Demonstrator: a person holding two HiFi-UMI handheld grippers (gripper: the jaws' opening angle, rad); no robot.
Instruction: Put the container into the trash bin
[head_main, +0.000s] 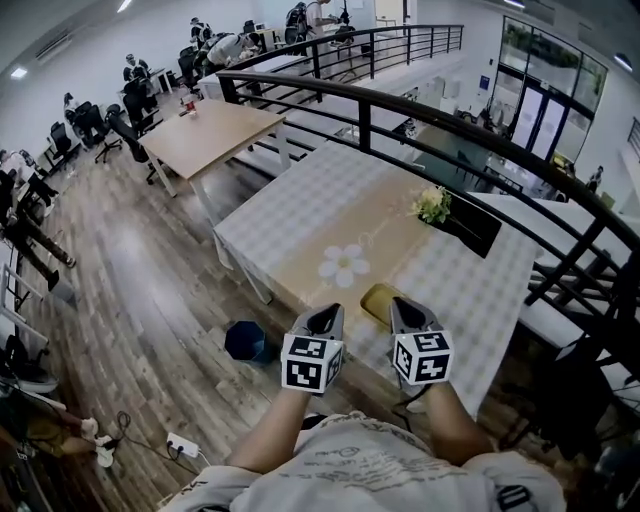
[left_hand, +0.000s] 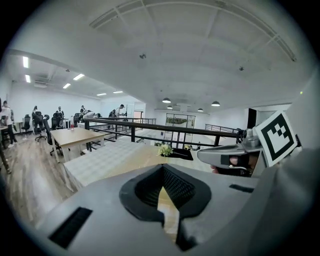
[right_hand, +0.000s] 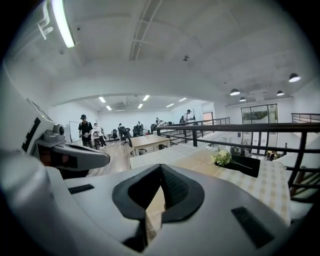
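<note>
In the head view a flat olive-yellow container (head_main: 377, 300) lies near the front edge of a table with a checked cloth (head_main: 300, 215). My right gripper (head_main: 408, 312) covers part of it. The left gripper (head_main: 323, 321) hovers beside it, just left of the container, over the table's edge. A dark blue trash bin (head_main: 245, 341) stands on the wooden floor below and left of the left gripper. In the left gripper view the left gripper (left_hand: 163, 170) has its jaws together with nothing in them. In the right gripper view the right gripper (right_hand: 161, 168) looks the same, with nothing held.
A black tray with a flower sprig (head_main: 462, 222) sits at the table's far right. A black railing (head_main: 420, 120) runs behind the table. A wooden table (head_main: 215, 135) and seated people stand farther back. A power strip (head_main: 182, 445) lies on the floor.
</note>
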